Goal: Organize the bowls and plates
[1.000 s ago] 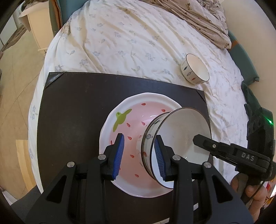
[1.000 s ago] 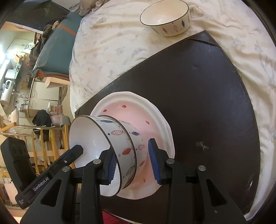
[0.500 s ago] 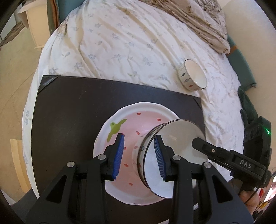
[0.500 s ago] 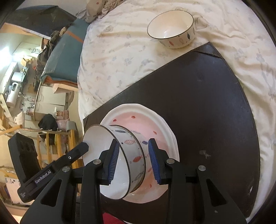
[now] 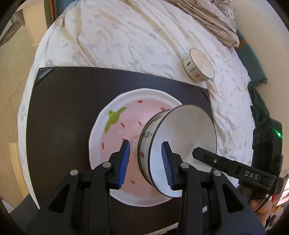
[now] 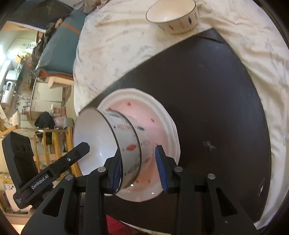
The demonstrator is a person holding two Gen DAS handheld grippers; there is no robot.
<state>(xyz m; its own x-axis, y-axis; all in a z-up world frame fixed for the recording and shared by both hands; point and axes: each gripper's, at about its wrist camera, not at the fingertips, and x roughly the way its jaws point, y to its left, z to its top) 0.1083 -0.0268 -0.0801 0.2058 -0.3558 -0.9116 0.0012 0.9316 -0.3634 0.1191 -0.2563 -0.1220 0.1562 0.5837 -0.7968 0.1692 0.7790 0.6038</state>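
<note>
On the dark mat (image 5: 68, 101) spread over a flowered bedsheet (image 5: 126, 36), the left wrist view shows a white plate (image 5: 115, 108) with a pink centre, red flecks and a green leaf mark, and tilted on its side above it a fish-patterned bowl (image 5: 184, 133), its white inside bare. The left gripper (image 5: 145, 161) straddles the bowl's rim, one blue pad inside and one outside; the jaws stand partly apart and whether the pads press the wall cannot be told. A second bowl (image 5: 199, 66), also bare inside, sits upright on the sheet beyond the mat's far corner. In the right wrist view, the right gripper (image 6: 139, 167) straddles the same tilted bowl (image 6: 126, 137) over the plate (image 6: 162, 115); its inner pad lies against the rim, the outer pad looks clear, so its hold is uncertain too. The far bowl (image 6: 173, 16) stands just off the mat (image 6: 216, 90).
</note>
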